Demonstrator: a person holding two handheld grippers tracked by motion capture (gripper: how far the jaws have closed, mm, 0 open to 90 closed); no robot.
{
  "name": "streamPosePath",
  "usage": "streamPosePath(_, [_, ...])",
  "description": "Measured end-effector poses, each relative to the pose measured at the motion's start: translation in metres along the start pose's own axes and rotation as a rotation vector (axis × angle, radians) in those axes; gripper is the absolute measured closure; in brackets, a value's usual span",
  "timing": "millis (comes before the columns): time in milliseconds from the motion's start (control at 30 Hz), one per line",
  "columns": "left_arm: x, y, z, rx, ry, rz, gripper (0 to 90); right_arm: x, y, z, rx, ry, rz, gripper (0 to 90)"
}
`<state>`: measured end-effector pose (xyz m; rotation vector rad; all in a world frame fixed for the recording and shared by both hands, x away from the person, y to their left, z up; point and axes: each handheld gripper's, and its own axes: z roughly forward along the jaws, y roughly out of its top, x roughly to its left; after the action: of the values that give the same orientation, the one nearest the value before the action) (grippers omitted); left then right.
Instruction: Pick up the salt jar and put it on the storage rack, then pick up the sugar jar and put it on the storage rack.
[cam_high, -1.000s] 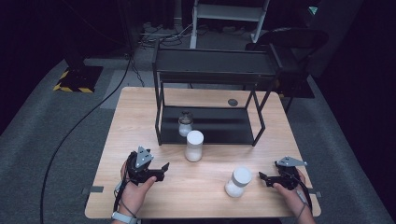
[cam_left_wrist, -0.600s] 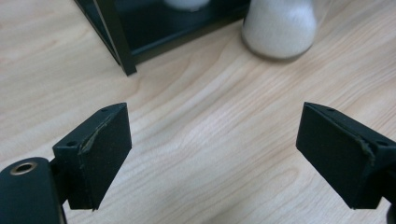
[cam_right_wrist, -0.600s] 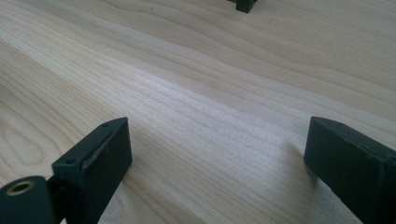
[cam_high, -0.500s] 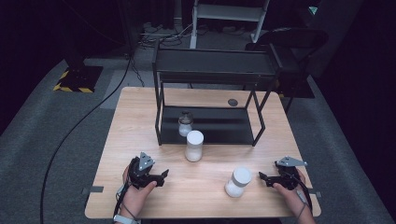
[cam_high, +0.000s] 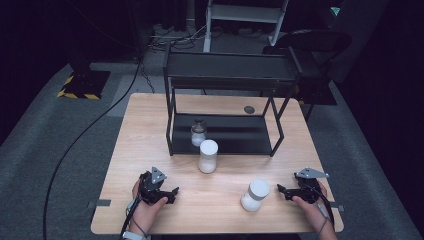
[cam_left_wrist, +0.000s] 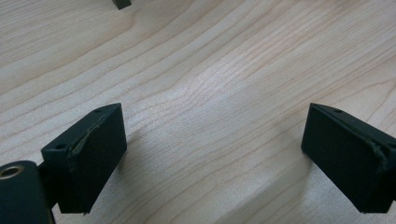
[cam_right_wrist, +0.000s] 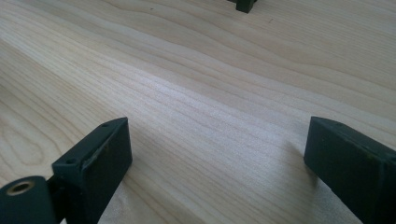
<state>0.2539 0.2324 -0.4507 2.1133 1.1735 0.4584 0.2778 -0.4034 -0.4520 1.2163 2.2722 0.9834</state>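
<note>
My left gripper (cam_high: 171, 192) rests low over the wooden table (cam_high: 150, 120) at the near left and points right. Its jaws have just been opening and stand wide apart in the left gripper view (cam_left_wrist: 212, 119), with bare wood between them. My right gripper (cam_high: 281, 190) lies at the near right, pointing left, open and empty (cam_right_wrist: 217, 128). A white jar (cam_high: 255, 194) stands just left of its tips, apart from them. A second white jar (cam_high: 208, 156) stands mid-table. A small glass jar with a dark lid (cam_high: 198, 133) sits on the rack's lower shelf.
A black two-level rack (cam_high: 230, 75) takes up the far half of the table, with one of its feet at the top of each gripper view (cam_left_wrist: 122, 3) (cam_right_wrist: 245, 4). A small dark disc (cam_high: 249, 109) lies behind it. Cables trail from both grippers off the near edge.
My left hand has drawn slightly back toward the near edge of the table. The right hand and the jars have stayed put.
</note>
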Motion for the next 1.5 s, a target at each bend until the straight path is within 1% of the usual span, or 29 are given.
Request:
streamPosePath(133, [0.0,0.001,0.001,0.002,0.001,-0.001,4.9,0.0,0.0,0.0,0.0,0.0,0.0,7.5])
streamPosePath(467, [0.0,0.0,0.001,0.001,0.003,-0.004,4.5,0.0,0.0,-0.001,0.001,0.0,0.0,7.3])
streamPosePath(567, [0.0,0.0,0.001,0.001,0.003,-0.004,4.5,-0.001,-0.001,-0.002,0.0,0.007,-0.003,7.3])
streamPosePath(900, [-0.001,0.001,0.001,0.003,0.004,-0.004,4.4,0.002,0.004,-0.017,-0.04,0.004,-0.009,7.3])
streamPosePath(1267, [-0.001,0.001,0.001,0.003,0.004,-0.004,4.4,0.007,0.016,-0.033,-0.075,0.009,-0.02,7.4])
streamPosePath(1500, [-0.001,0.001,0.001,0.004,0.007,-0.007,4.1,0.01,0.024,-0.037,-0.095,0.017,-0.021,7.8])
